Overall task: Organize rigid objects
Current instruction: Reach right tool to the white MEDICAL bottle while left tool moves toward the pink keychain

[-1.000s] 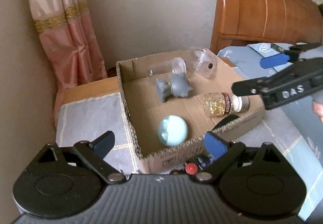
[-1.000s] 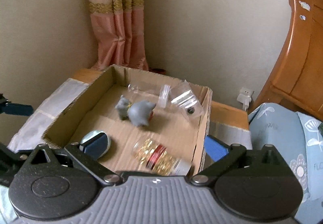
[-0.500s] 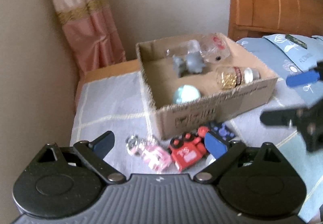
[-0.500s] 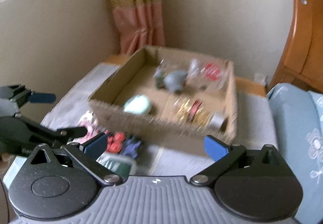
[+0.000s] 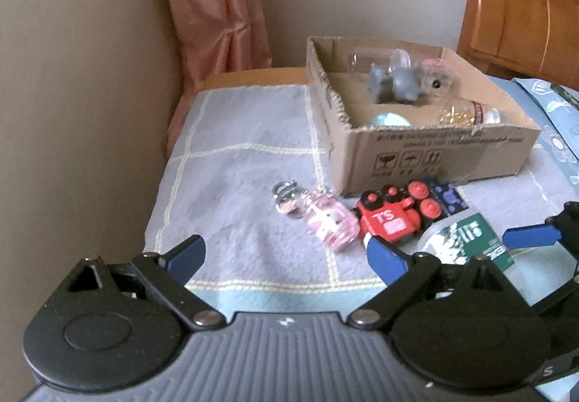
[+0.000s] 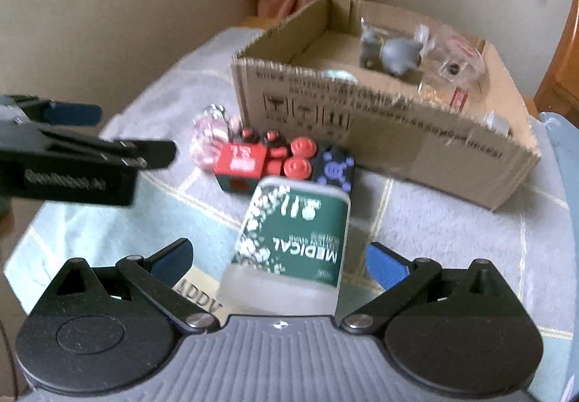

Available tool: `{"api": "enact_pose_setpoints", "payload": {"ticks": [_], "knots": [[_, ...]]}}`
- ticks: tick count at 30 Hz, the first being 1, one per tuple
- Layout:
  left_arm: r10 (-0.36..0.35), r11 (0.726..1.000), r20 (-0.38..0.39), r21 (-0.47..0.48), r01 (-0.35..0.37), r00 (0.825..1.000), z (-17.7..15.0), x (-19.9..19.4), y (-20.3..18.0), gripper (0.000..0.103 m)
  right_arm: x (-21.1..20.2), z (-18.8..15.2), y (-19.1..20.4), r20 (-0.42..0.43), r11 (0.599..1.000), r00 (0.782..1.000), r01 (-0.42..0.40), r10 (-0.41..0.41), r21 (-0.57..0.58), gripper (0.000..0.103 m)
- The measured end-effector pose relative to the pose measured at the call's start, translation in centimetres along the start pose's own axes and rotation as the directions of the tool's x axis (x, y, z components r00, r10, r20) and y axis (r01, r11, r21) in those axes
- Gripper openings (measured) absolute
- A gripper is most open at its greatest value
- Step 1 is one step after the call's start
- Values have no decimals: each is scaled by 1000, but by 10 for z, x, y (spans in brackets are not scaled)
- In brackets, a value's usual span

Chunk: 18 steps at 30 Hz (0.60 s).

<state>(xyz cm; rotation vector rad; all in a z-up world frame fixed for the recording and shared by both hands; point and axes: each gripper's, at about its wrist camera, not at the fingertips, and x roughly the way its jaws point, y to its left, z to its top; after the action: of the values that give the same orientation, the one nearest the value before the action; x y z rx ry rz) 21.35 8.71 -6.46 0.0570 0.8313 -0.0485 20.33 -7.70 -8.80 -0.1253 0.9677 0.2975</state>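
Below, right gripper [image 6: 278, 259] jaws wide, straddling green-labelled bottle [image 6: 295, 232], not gripping; left gripper [image 5: 286, 253] jaws wide, empty, near pink bottle [image 5: 327, 219] beside cardboard box [image 5: 434, 152].

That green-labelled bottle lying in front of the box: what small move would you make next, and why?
Probably ease the right tool down and close on the green-labelled bottle. It lies between the open jaws, untouched, outside the cardboard box.

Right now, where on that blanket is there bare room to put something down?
The blanket is bare left of the cardboard box, back to the curtain. In front of the box it is crowded: pink bottle, red toy train and green-labelled bottle lie close together.
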Motion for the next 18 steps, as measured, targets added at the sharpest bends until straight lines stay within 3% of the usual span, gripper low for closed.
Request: {"api": "enact_pose_setpoints", "payload": {"ticks": [18], "knots": [[-57,998,-17,23,58,998,-6,11,-2,96,-16,-36,-85,-45,977,987,159,-154,141,103]]}}
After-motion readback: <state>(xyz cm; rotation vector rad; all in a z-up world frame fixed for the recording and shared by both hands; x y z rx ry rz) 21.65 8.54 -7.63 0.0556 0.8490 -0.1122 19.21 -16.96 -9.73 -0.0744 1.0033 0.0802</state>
